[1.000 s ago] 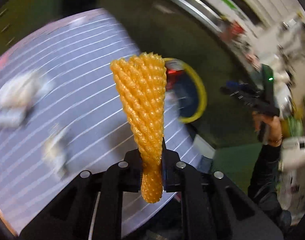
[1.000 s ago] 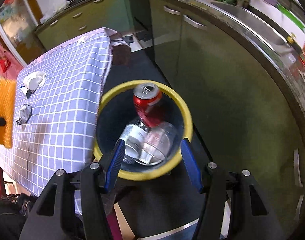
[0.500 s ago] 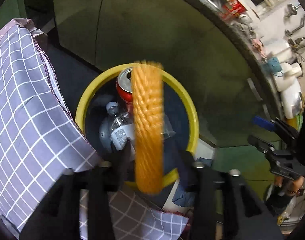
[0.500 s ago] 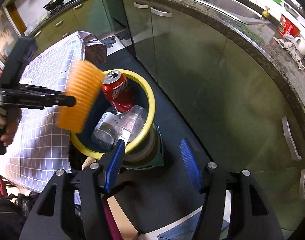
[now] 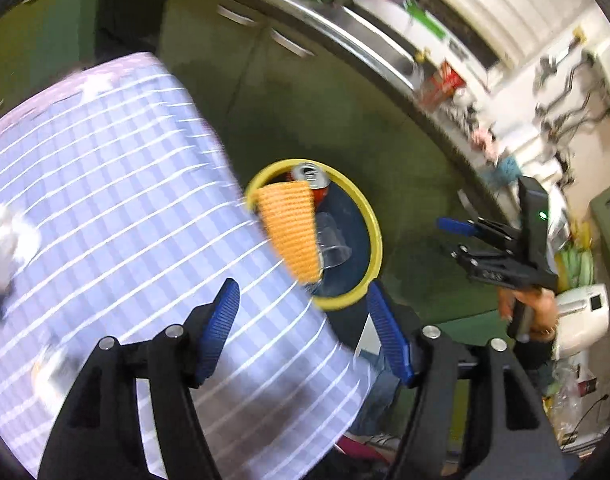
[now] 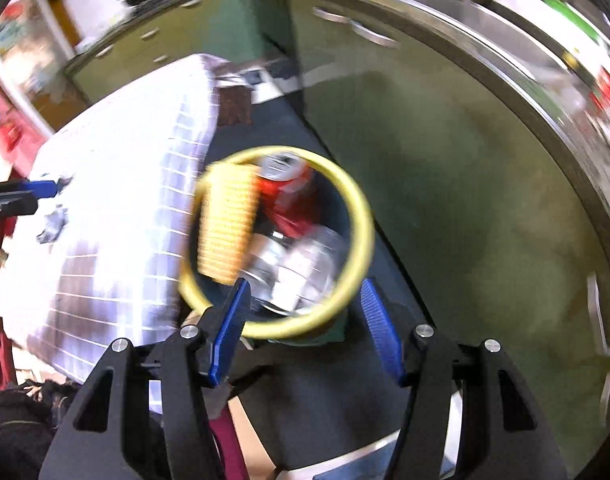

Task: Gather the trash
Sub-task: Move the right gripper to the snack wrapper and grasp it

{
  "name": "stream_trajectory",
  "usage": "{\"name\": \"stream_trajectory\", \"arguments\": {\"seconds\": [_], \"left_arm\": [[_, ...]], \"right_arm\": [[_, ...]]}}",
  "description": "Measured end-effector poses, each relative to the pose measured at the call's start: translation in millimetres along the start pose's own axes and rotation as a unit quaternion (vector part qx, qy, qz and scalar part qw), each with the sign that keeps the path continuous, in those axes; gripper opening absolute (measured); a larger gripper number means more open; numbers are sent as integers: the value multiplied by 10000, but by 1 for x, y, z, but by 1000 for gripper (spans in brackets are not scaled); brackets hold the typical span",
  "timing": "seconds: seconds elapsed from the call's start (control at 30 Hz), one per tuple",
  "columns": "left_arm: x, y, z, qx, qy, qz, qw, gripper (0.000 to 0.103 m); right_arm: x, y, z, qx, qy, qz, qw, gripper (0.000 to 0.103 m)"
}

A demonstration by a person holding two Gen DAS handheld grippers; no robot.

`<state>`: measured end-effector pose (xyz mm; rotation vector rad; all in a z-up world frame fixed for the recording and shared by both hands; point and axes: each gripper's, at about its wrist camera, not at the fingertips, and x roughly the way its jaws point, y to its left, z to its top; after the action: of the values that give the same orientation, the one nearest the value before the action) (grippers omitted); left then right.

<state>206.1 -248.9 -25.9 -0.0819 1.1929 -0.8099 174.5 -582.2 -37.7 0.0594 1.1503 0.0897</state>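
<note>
Over the bin (image 5: pixel 375 240), my left gripper (image 5: pixel 305 328) has just been opening, nothing between its pads.
Orange foam net (image 5: pixel 291 228) sits at the rim, hiding the can (image 5: pixel 311 174); my right gripper (image 6: pixel 303 320) gapes empty; motion blur smears the table (image 5: pixel 105 200) scraps.

Green cabinets (image 6: pixel 445 184), steel counter edge (image 5: pixel 357 44), checked tablecloth (image 5: pixel 117 200), dark floor (image 6: pixel 325 392)
</note>
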Motion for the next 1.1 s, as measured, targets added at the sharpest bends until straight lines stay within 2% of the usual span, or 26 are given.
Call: {"name": "stream_trajectory", "arguments": {"seconds": [0.13, 0.33, 0.43, 0.5, 0.57, 0.63, 0.77, 0.87, 1.1], "left_arm": [[-61, 45, -44, -280, -475, 421, 9976, 65], [-136, 109, -126, -961, -992, 1344, 9812, 70], [-155, 126, -156, -1232, -1119, 1514, 9744, 70], [-165, 134, -173, -1366, -1182, 1525, 9717, 71], [-171, 142, -184, -1454, -1248, 1542, 9693, 72], [-175, 148, -192, -1510, -1318, 1598, 9666, 73], [-178, 162, -201, -1540, -1340, 1579, 9661, 73], [-174, 167, -203, -1549, -1287, 1505, 9679, 73], [-168, 170, -205, -1551, -1259, 1361, 9703, 73]], "right_arm": [[3, 70, 31, -781, -69, 459, 9959, 58], [31, 188, 78, -1939, -9, 1118, 9746, 58], [50, 248, 97, -2405, 109, 1507, 9588, 58], [67, 289, 107, -2599, 347, 1859, 9469, 58], [81, 325, 112, -2758, 574, 2079, 9367, 71], [96, 355, 110, -2952, 784, 2012, 9307, 76], [120, 386, 100, -3231, 1237, 1788, 9210, 76], [131, 399, 93, -3427, 1443, 1731, 9120, 84], [155, 421, 78, -3703, 1747, 1433, 9010, 84]]}}
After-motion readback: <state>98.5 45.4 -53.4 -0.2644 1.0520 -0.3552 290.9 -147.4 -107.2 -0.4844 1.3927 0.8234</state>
